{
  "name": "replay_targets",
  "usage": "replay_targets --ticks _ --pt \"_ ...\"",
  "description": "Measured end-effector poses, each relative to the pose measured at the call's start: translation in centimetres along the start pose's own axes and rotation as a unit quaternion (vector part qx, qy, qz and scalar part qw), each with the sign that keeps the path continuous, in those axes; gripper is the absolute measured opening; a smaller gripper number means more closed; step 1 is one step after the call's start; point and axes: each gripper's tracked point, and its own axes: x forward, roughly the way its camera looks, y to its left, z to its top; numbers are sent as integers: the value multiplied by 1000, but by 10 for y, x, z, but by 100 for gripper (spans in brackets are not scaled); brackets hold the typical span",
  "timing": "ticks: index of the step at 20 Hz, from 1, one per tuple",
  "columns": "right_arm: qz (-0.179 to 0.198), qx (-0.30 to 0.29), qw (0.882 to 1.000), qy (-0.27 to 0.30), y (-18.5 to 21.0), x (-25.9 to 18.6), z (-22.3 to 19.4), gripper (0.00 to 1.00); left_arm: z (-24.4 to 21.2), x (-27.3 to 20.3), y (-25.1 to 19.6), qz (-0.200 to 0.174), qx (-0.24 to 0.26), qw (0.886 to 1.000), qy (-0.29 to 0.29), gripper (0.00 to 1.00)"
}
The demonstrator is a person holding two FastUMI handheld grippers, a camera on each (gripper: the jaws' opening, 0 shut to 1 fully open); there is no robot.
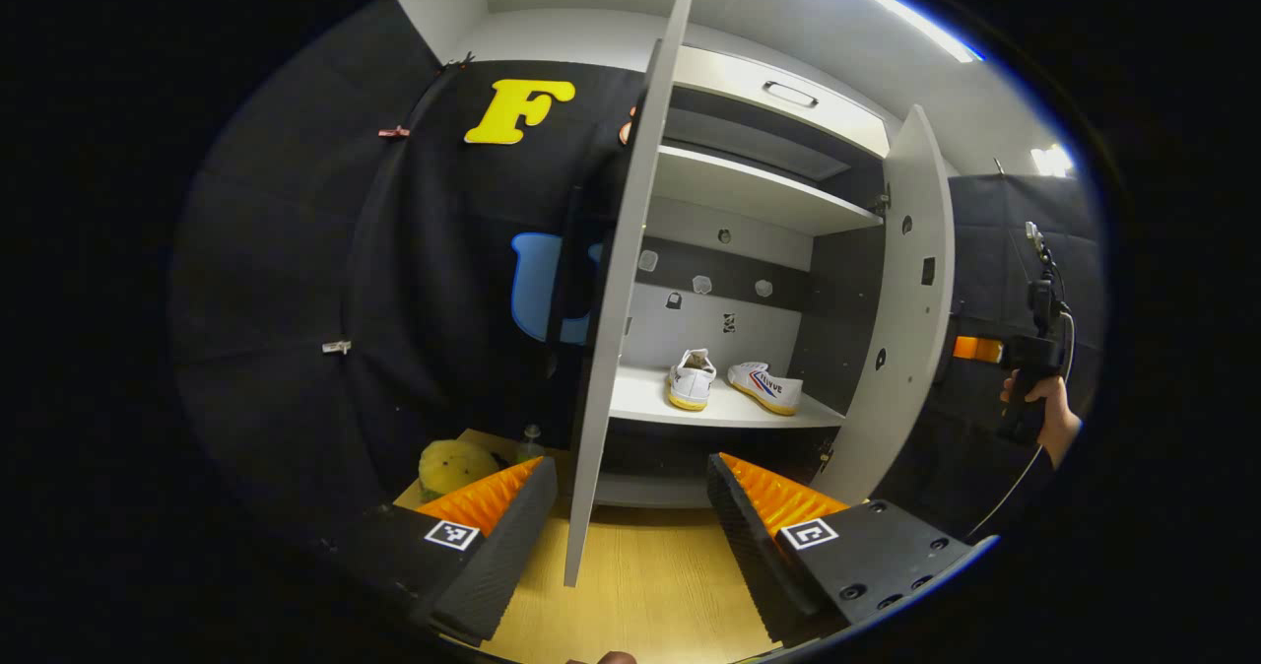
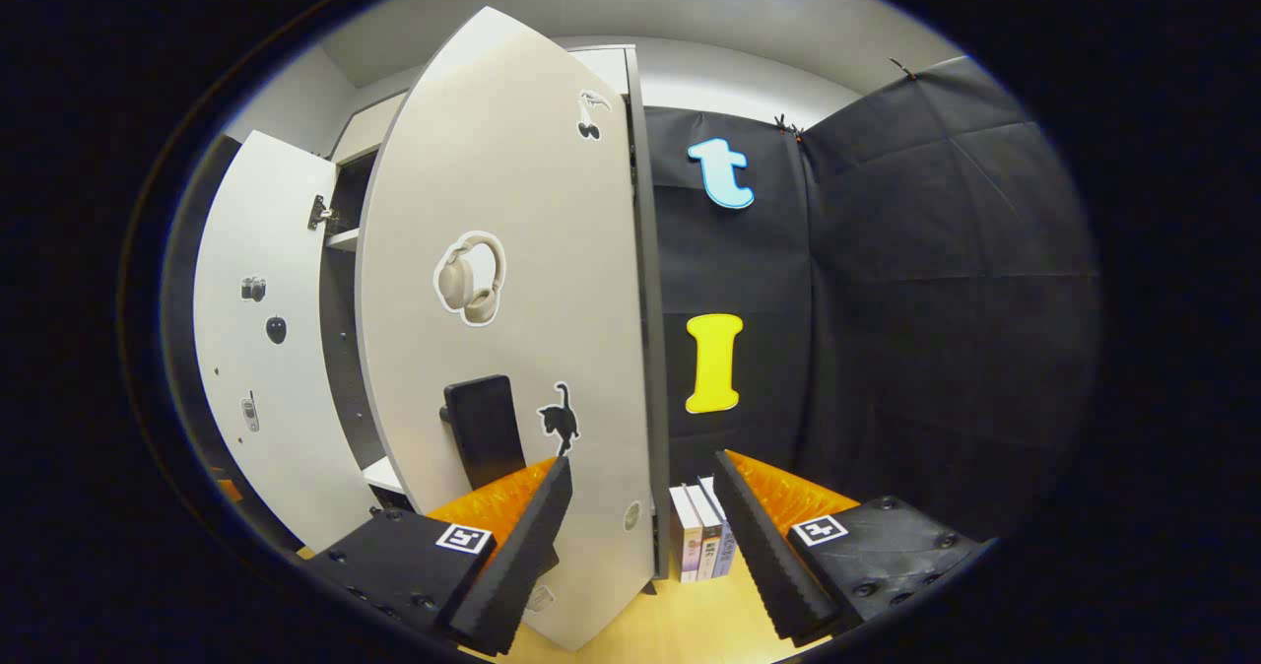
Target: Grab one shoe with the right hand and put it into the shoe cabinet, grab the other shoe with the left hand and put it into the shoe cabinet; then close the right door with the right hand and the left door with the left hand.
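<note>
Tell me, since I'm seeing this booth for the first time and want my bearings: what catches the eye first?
A pair of white canvas shoes sits on a shelf inside the open grey shoe cabinet, between its two swung-out doors. In the right gripper view, the pale right door looms close, dotted with stickers of headphones and a black cat. The left gripper hangs open straddling the left door's edge.

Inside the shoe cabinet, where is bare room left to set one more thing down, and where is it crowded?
The shelf is bare left of the two white shoes, beside the left door. The upper shelf looks bare along its whole visible top. The crowded part is the shelf's right half, where the shoes sit near the right door.
</note>
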Motion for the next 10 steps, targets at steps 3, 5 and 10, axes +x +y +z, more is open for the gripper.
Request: replay_targets --ticks 3,5,10 --pt "27 6 1000 3 39 10 -8 99 -11 -15 24 27 -8 1000 6 95" --pt "22 -2 1000 7 50 6 -19 99 -14 -20 31 27 -10 1000 4 95" --pt "33 6 999 3 76 -39 -55 98 4 -22 81 77 20 997 -14 95"
